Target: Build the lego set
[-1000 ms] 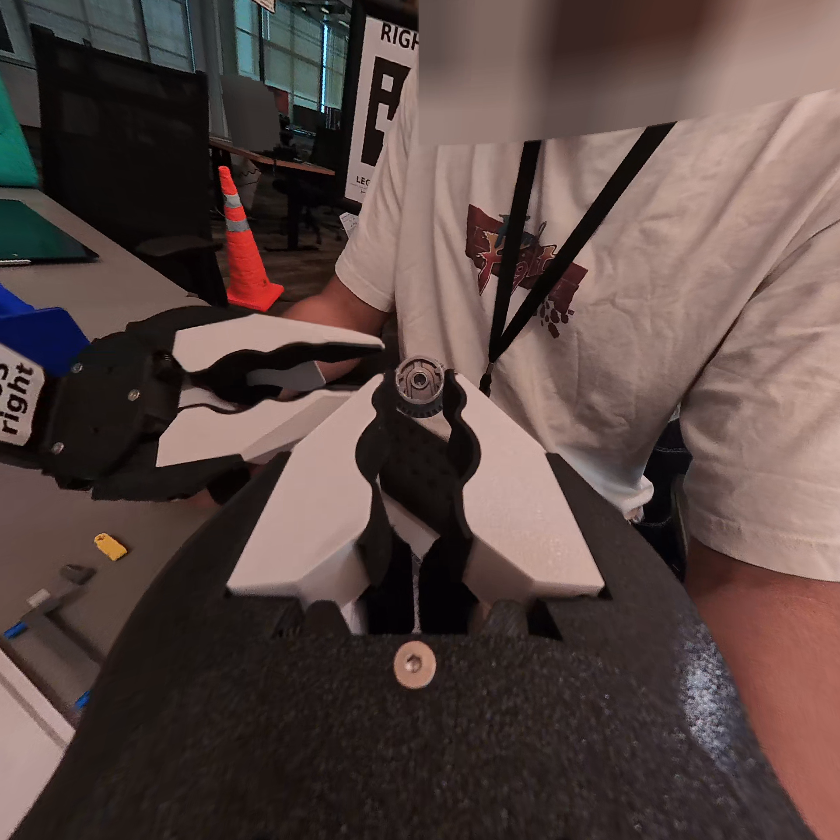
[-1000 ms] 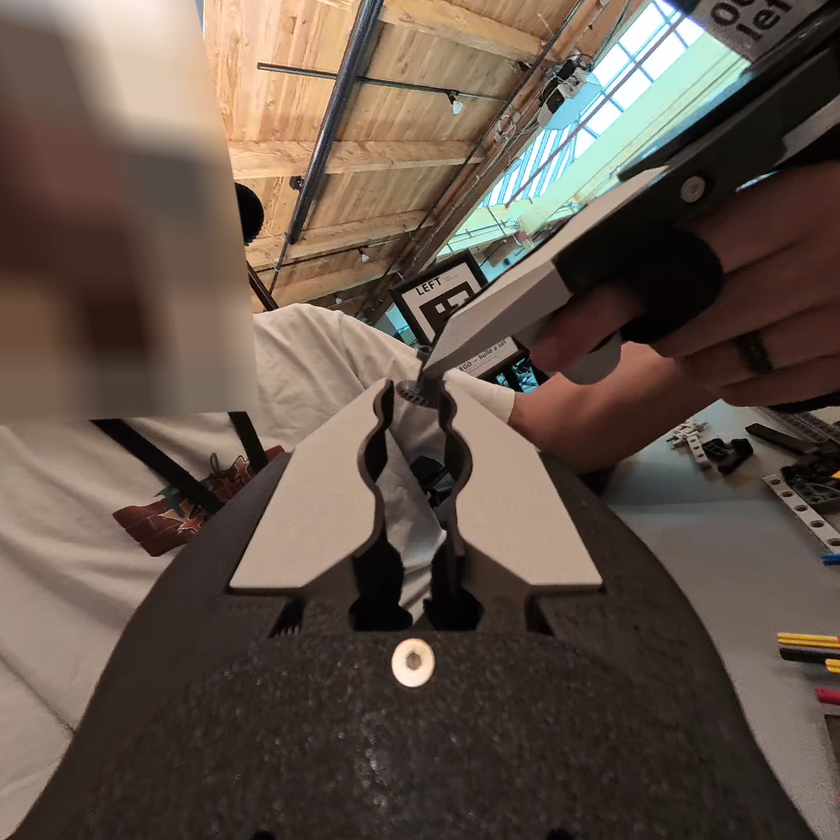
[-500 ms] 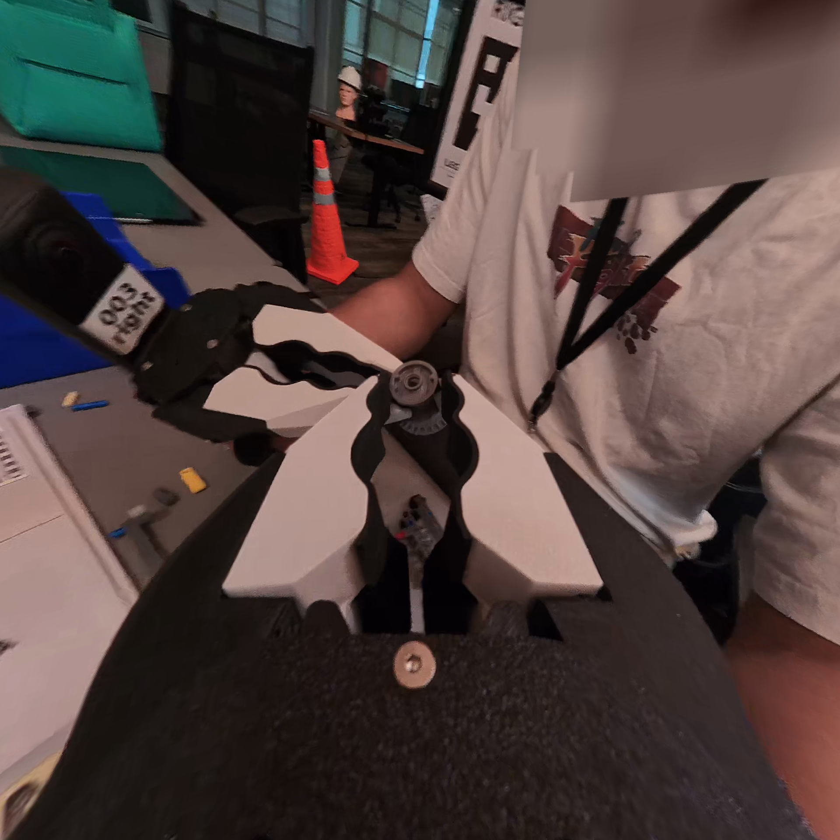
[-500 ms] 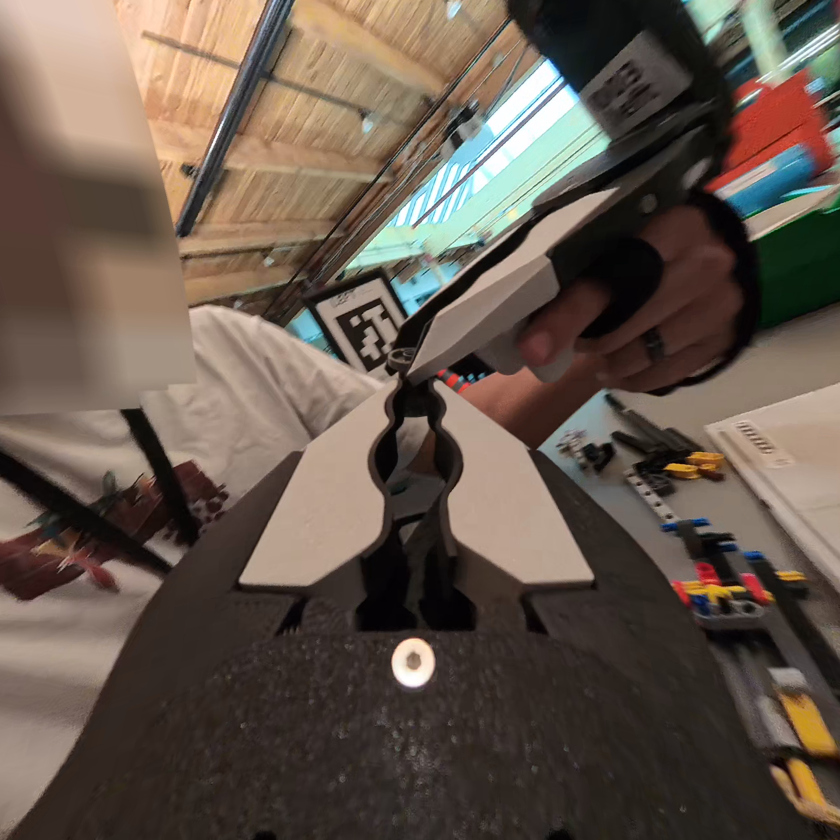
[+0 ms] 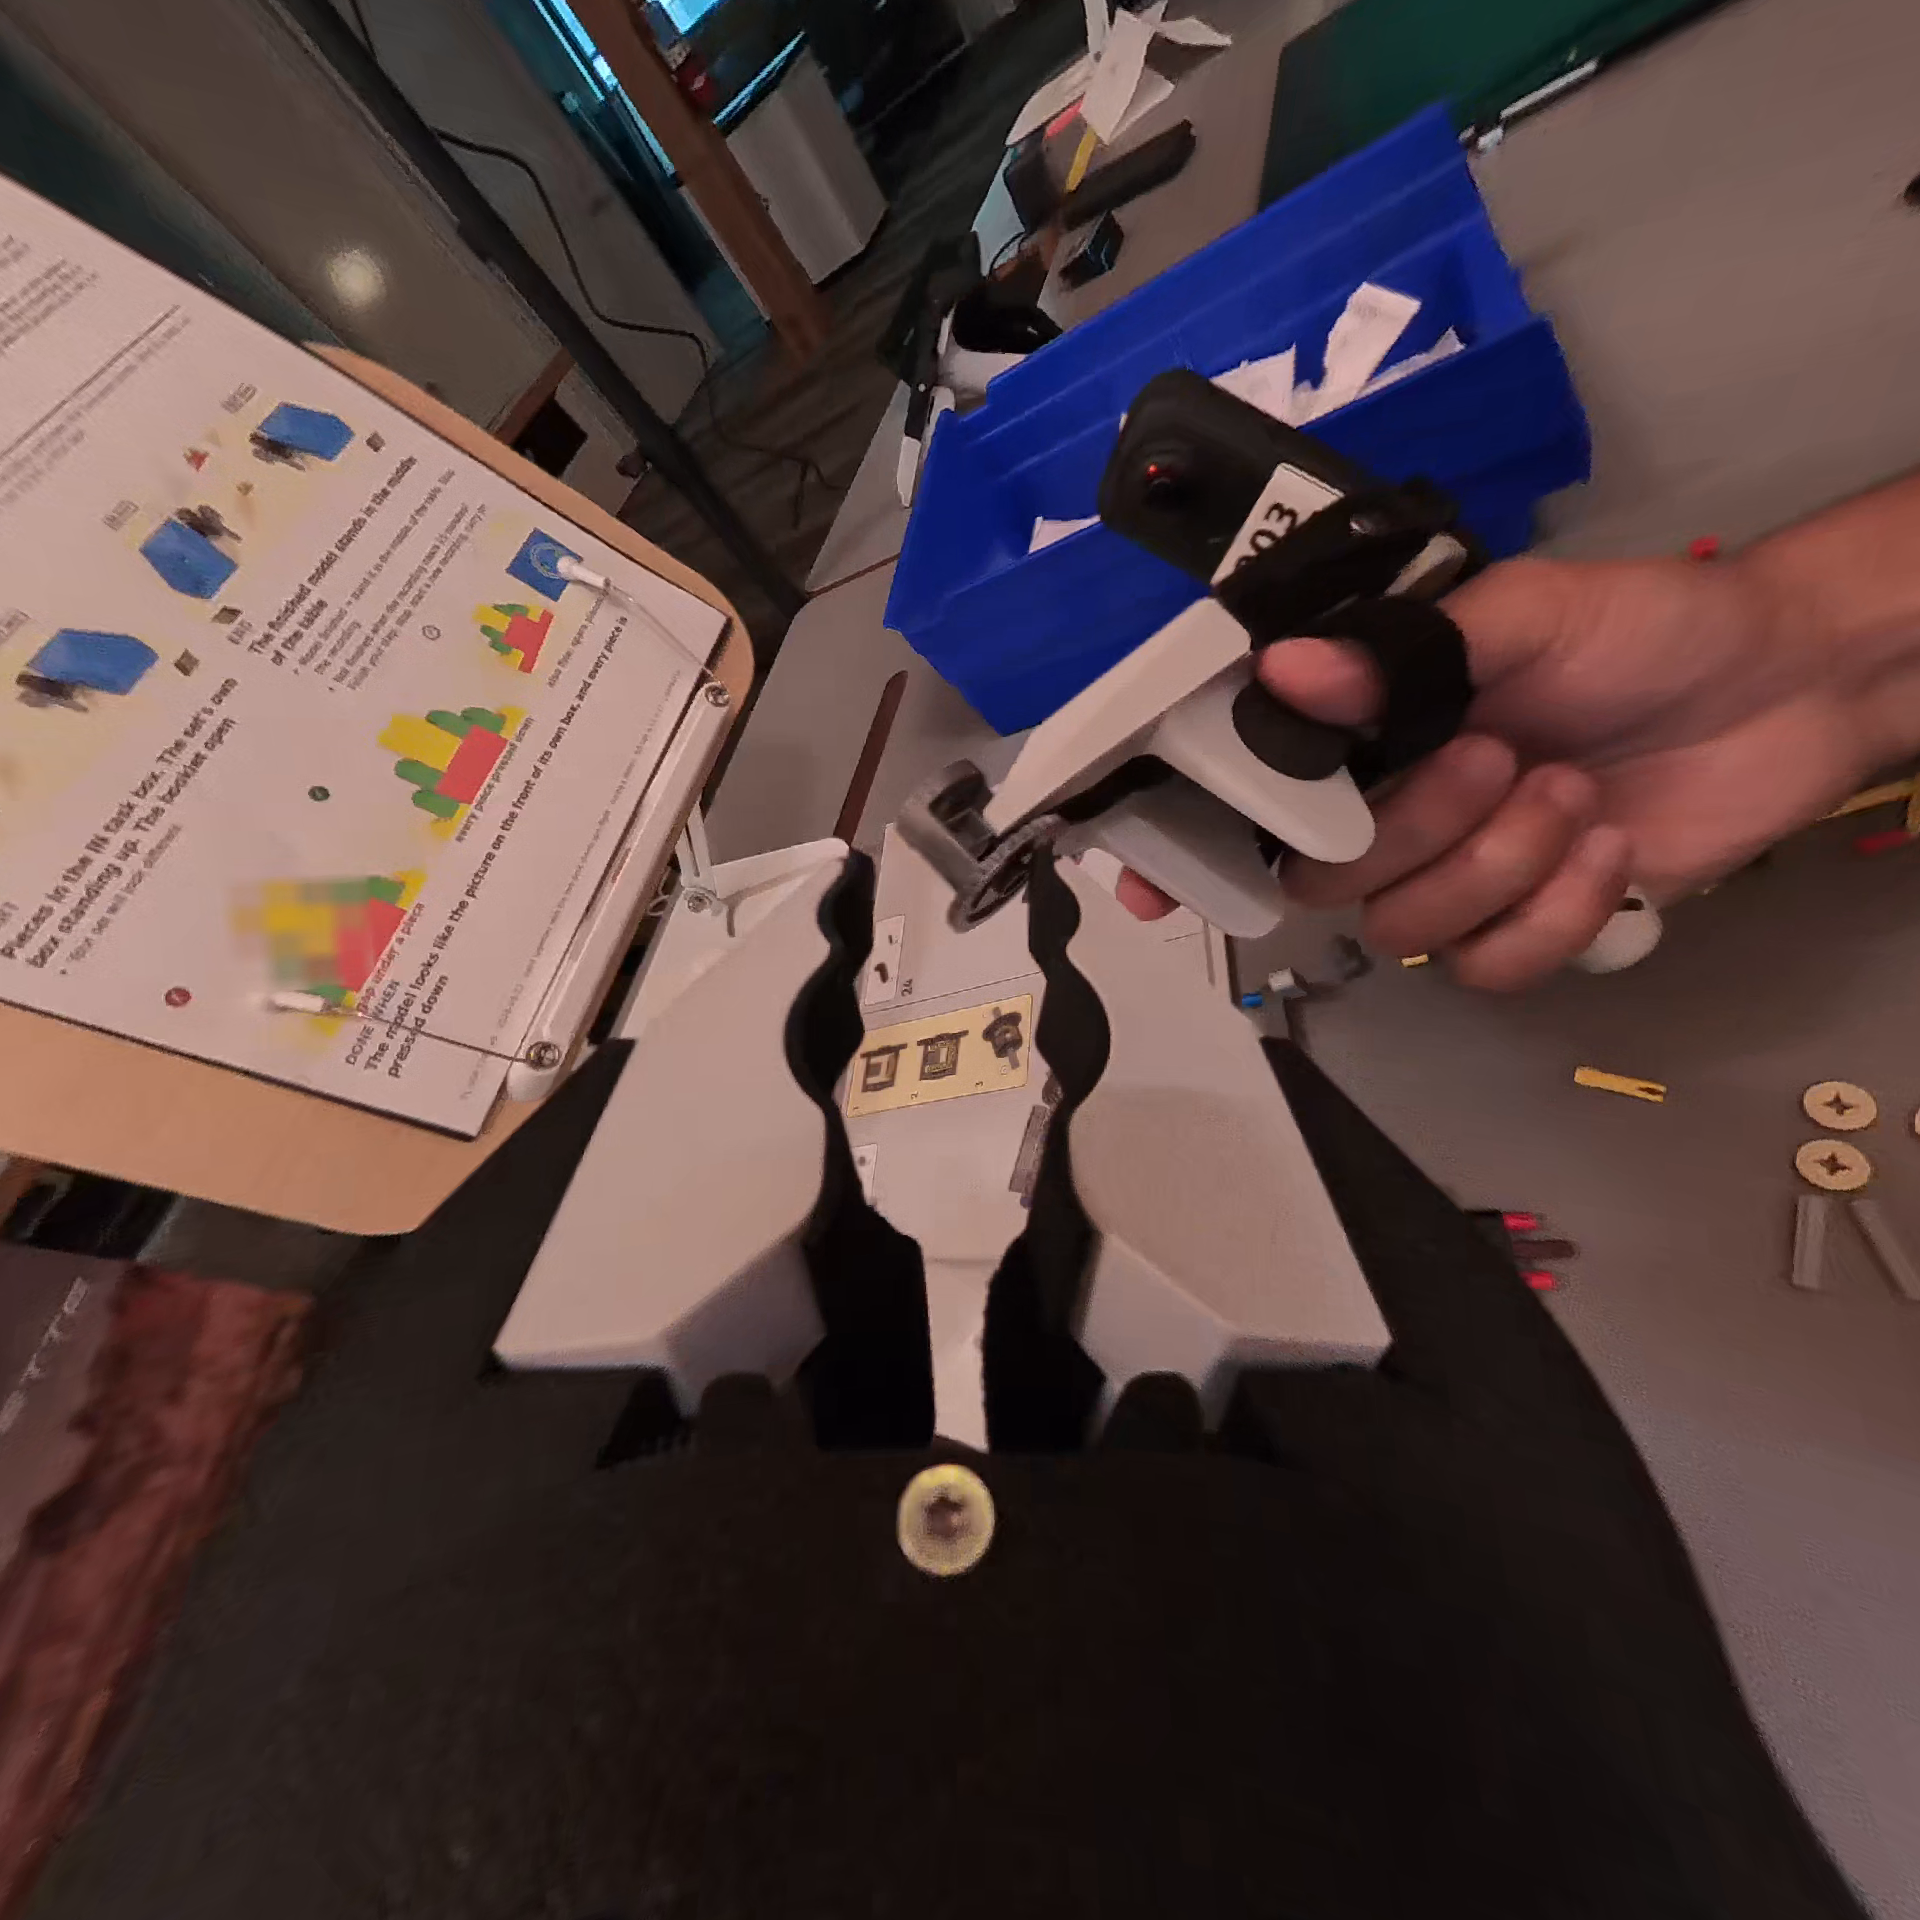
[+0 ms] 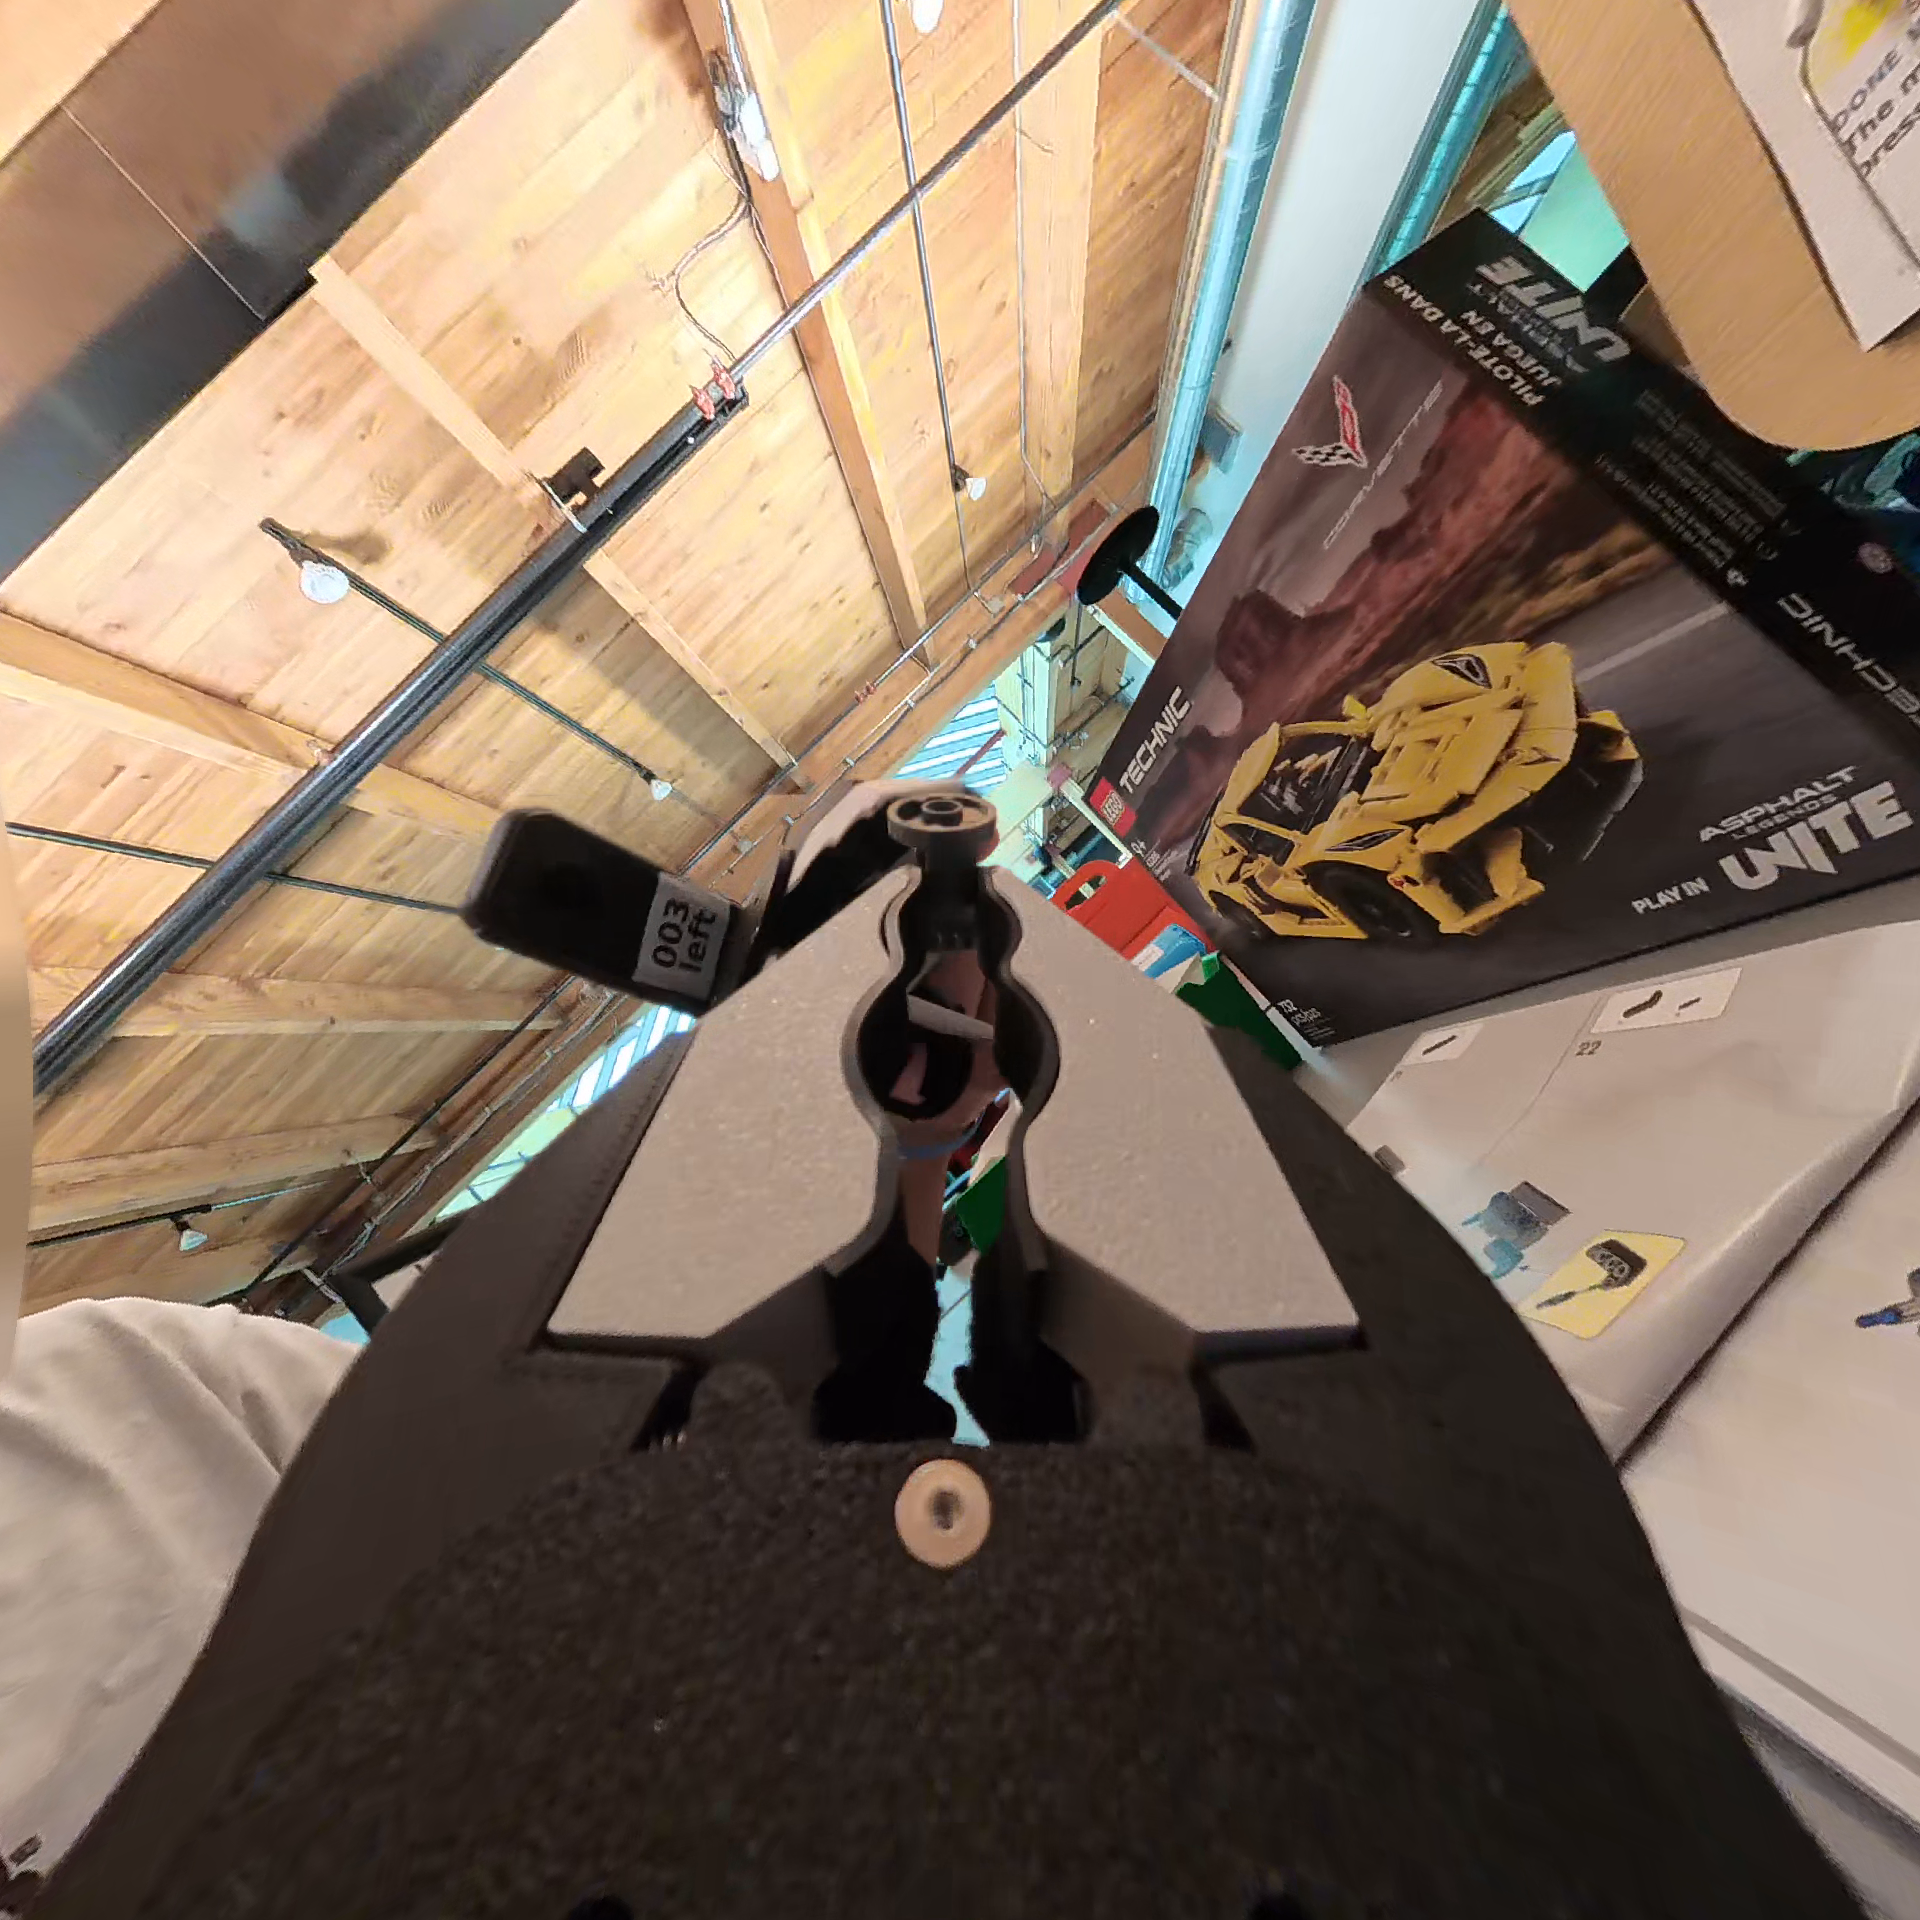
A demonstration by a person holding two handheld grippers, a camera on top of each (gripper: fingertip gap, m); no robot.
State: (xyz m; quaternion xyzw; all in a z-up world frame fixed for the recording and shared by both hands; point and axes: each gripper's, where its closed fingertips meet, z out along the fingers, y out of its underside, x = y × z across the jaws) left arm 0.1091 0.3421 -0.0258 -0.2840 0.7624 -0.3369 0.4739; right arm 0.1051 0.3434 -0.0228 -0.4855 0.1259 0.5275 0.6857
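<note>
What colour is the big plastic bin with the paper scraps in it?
The bin is bright blue. It shows best in the left wrist view, behind the right gripper.

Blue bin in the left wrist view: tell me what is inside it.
White paper scraps lie in the blue bin. The camera on the right tongs covers part of the inside, and the near wall hides the bottom.
</note>
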